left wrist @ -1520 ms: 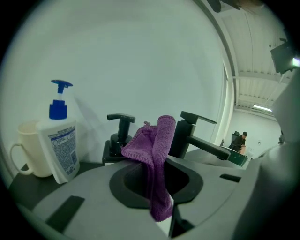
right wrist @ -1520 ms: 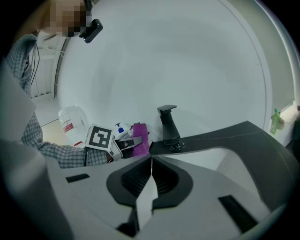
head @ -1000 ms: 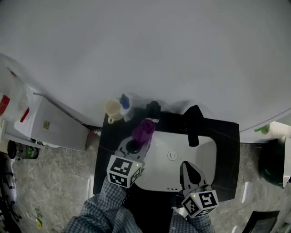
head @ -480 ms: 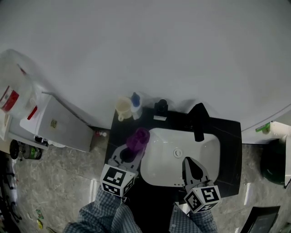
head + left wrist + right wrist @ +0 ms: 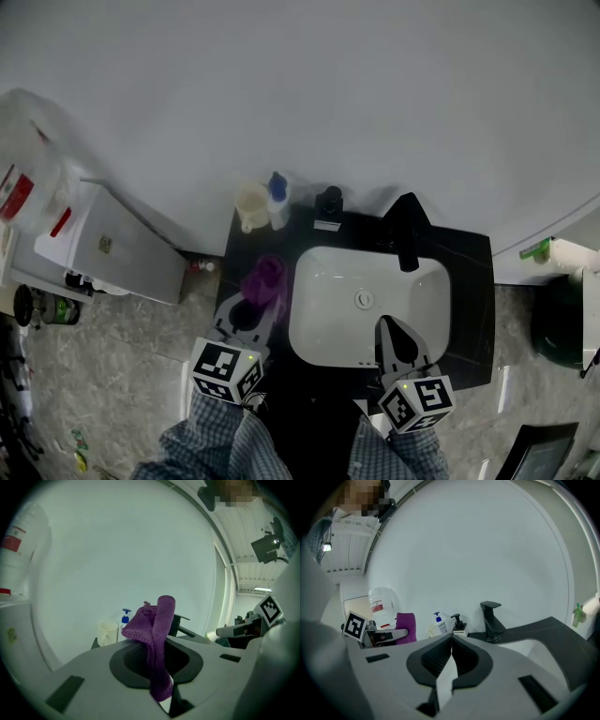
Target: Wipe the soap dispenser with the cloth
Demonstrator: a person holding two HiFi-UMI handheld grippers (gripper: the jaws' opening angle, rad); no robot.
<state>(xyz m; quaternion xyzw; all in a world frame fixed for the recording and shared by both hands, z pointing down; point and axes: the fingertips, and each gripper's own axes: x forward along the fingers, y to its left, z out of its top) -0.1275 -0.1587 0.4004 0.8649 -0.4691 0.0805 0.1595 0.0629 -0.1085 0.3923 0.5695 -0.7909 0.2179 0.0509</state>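
A black pump soap dispenser (image 5: 328, 205) stands at the back of the black counter (image 5: 471, 281), left of the black faucet (image 5: 405, 240). A white bottle with a blue pump (image 5: 277, 204) and a cream cup (image 5: 250, 206) stand further left. My left gripper (image 5: 259, 294) is shut on a purple cloth (image 5: 265, 276) over the counter's left part, apart from the dispenser. The cloth (image 5: 158, 630) hangs bunched between the jaws and hides much of the dispenser in the left gripper view. My right gripper (image 5: 385, 325) is shut and empty over the sink's front. The right gripper view shows the dispenser (image 5: 458, 623) far ahead.
The white sink basin (image 5: 323, 309) fills the counter's middle. A white cabinet (image 5: 112, 253) and a large clear water jug (image 5: 23, 187) stand to the left. A dark bin (image 5: 561, 330) and a green-tipped item (image 5: 534, 249) are at the right. The wall rises behind.
My left gripper has drawn the purple cloth left and toward me, away from the black dispenser. The right gripper has hardly moved.
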